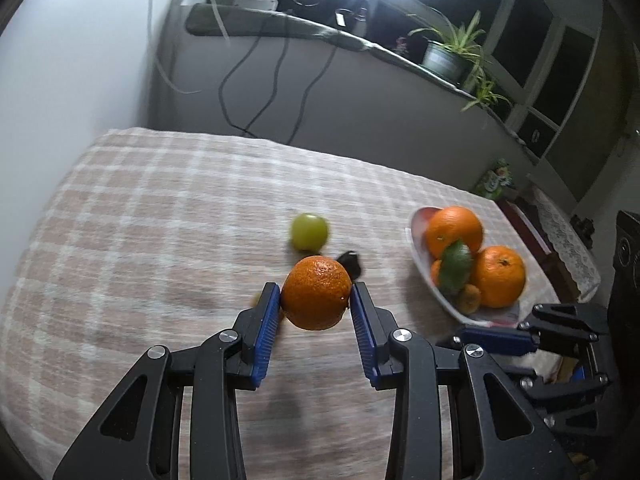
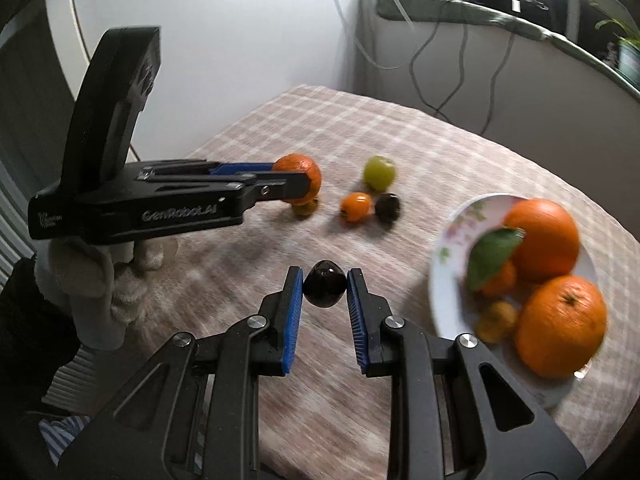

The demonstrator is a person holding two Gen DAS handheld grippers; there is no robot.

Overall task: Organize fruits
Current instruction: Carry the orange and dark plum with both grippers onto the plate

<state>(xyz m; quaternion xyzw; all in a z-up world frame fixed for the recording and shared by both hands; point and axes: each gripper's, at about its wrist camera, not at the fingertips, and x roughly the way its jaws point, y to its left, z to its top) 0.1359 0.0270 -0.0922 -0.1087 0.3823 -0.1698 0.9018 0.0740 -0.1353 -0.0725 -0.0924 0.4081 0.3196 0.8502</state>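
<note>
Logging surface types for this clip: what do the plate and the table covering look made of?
Plate: probably glazed ceramic, being white and smooth with a floral print on the rim; blur leaves it open. Table covering: woven fabric, matte, with a pink-and-cream check and a soft, slightly fuzzy texture.

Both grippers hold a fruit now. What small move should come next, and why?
Probably carry the right gripper with its dark fruit sideways over the plate and release there: the plate already holds oranges, lies nearest this gripper, and the left gripper with its mandarin is farther off.
</note>
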